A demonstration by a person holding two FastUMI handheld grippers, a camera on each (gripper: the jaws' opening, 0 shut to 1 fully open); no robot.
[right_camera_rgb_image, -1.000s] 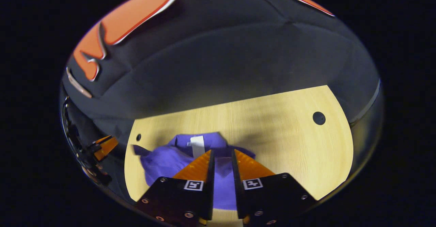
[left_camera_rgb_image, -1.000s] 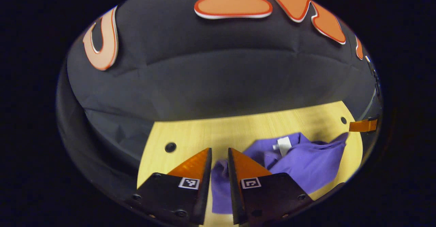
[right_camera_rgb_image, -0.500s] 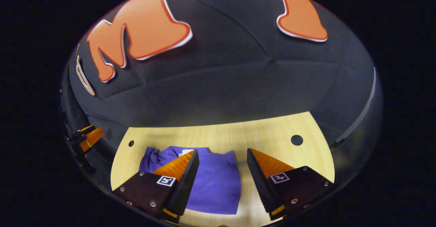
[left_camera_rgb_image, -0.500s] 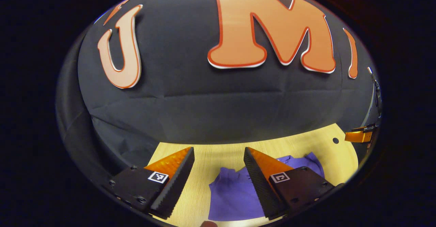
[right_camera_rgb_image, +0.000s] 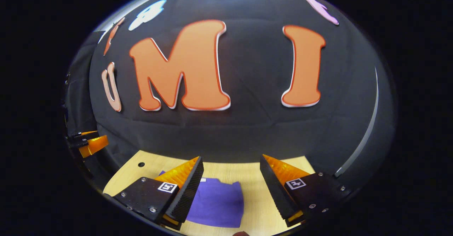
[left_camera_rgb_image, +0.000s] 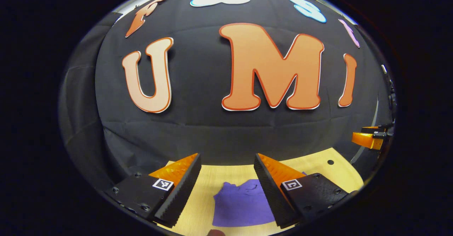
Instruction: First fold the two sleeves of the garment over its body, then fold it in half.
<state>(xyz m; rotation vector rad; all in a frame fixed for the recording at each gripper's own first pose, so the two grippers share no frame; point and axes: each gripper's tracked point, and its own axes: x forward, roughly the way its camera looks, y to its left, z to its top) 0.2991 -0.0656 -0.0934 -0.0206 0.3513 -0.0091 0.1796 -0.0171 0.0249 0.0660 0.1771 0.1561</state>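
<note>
Now we see both grippers raised above the table (left_camera_rgb_image: 318, 167), nothing in either one. Our left gripper (left_camera_rgb_image: 227, 165) has its jaws spread wide, and the purple garment (left_camera_rgb_image: 240, 204) lies folded on the wood below, between its fingers. In the right gripper view, the right gripper (right_camera_rgb_image: 231, 167) gapes just as wide, and the garment (right_camera_rgb_image: 217, 202) sits flat below, partly behind the left-hand finger. Each gripper also shows far off at the other view's edge.
</note>
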